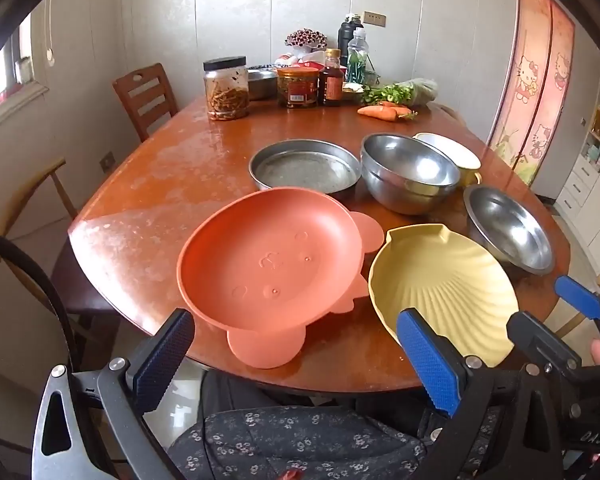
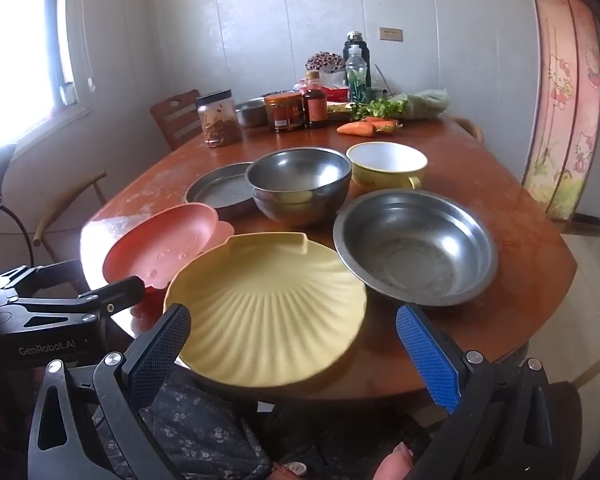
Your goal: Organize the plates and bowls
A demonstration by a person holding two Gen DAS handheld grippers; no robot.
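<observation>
wooden table (image 2: 520,240) crowded; left gripper (image 1: 300,356) jaws wide apart, empty, orange plate (image 1: 268,256) just ahead; right gripper (image 2: 296,344) likewise, empty yellow shell plate (image 2: 268,312) between fingers, untouched; steel bowls (image 2: 300,188) stacked beyond.

You get daylight from the window (image 2: 28,60) at left, blown out to white; glare streaks the table (image 1: 148,200), fisheye bends walls, dark vignette fills corners, nearest edges look soft
</observation>
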